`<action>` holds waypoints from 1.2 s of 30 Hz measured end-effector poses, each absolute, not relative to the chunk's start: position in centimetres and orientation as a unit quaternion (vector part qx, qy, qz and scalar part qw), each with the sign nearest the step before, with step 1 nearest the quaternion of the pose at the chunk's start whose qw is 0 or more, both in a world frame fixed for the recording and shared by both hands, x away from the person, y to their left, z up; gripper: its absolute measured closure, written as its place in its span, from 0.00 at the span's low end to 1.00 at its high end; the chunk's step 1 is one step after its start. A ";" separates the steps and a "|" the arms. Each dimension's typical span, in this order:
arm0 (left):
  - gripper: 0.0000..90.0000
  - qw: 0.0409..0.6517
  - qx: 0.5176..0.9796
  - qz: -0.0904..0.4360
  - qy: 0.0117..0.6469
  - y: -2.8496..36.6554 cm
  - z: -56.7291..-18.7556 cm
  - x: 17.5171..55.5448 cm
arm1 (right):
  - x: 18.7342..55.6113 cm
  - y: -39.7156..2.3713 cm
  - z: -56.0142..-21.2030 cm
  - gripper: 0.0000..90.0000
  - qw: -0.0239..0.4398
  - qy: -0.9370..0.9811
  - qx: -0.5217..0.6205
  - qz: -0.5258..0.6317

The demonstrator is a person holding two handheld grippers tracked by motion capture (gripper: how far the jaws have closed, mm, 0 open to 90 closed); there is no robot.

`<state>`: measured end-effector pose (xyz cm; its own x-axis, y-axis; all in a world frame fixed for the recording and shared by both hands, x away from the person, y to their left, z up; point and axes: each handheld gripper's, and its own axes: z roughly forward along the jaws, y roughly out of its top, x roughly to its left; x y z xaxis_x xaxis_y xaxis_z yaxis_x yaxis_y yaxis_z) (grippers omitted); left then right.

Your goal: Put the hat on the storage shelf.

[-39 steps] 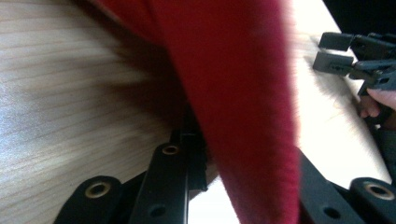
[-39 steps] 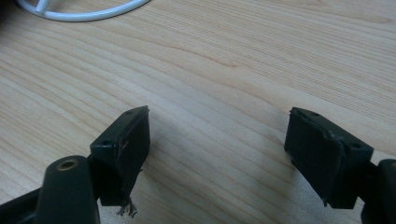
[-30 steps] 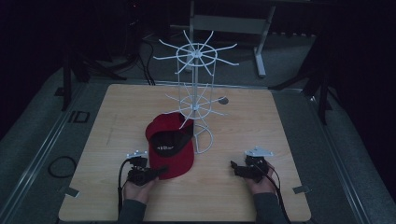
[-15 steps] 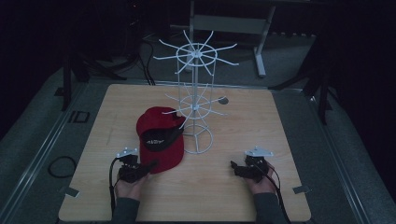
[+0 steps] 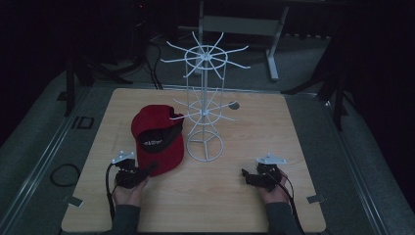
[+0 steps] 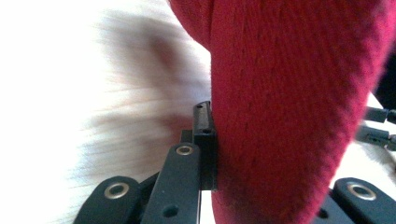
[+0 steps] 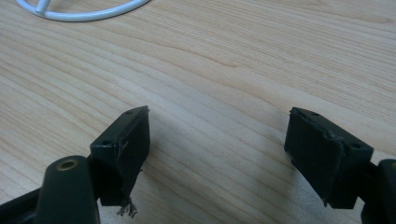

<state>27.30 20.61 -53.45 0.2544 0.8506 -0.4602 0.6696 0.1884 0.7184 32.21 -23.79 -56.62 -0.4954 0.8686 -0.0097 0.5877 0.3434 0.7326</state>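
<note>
Left gripper point(image 5: 147, 170), lower left of the high view, is clamped on a red baseball cap's point(image 5: 156, 139) brim; right gripper point(image 5: 246, 176), lower right, rests with jaws apart.

The high view is looking dim, with darkness swallowing everything around the table point(image 5: 293, 147). In the left gripper view, glare is washing out nine o'clock, and motion blur is smearing the wood.

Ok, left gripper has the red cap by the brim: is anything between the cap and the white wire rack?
Nothing visible. The red cap, clamped in the left gripper, sits right beside the white wire rack, its crown near the lower hooks. The right gripper rests open on the table, off to the side.
</note>
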 end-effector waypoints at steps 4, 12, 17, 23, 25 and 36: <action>0.95 0.483 0.627 0.102 0.602 21.0 -53.0 27.3 | 32.2 -23.8 -56.6 0.25 0.205 0.793 0.459 0.343; 0.95 0.490 0.620 0.118 0.602 21.6 -52.1 27.4 | 32.2 -23.8 -56.6 0.25 0.204 0.794 0.459 0.343; 0.95 0.495 0.613 0.125 0.603 22.0 -51.5 27.3 | 32.2 -23.8 -56.6 0.25 0.204 0.794 0.459 0.343; 0.95 0.499 0.608 0.133 0.603 22.5 -50.9 27.3 | 32.2 -23.8 -56.6 0.25 0.204 0.794 0.459 0.343; 0.95 0.501 0.606 0.136 0.603 22.6 -50.8 27.3 | 32.2 -23.8 -56.6 0.25 0.204 0.794 0.459 0.343; 0.95 0.509 0.595 0.149 0.604 23.3 -49.8 27.3 | 32.2 -23.8 -56.6 0.25 0.205 0.794 0.458 0.343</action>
